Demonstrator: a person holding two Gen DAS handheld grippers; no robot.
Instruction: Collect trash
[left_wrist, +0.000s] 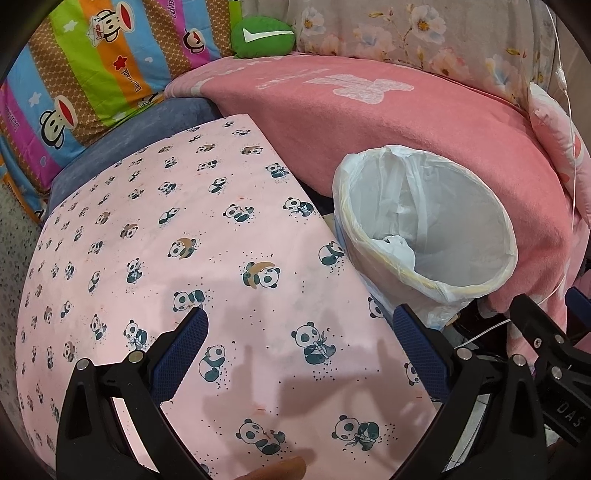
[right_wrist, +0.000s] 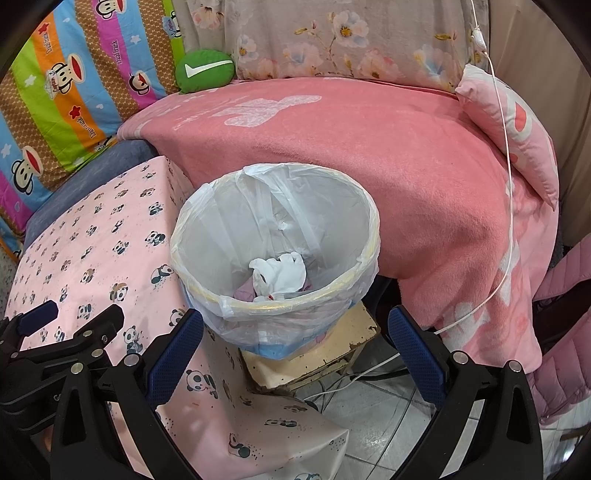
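A small bin lined with a white plastic bag stands on a worn beige stool beside the table. Crumpled white tissue and a pinkish scrap lie at its bottom. My right gripper is open just in front of the bin's near rim, with nothing between its fingers. My left gripper is open over the pink panda-print tablecloth, empty, with the bin to its right. The left gripper also shows at the lower left of the right wrist view.
A bed with a pink blanket lies right behind the bin. A striped cartoon cushion, a green pillow and a floral cloth stand at the back. White cables hang at the right and trail over the tiled floor.
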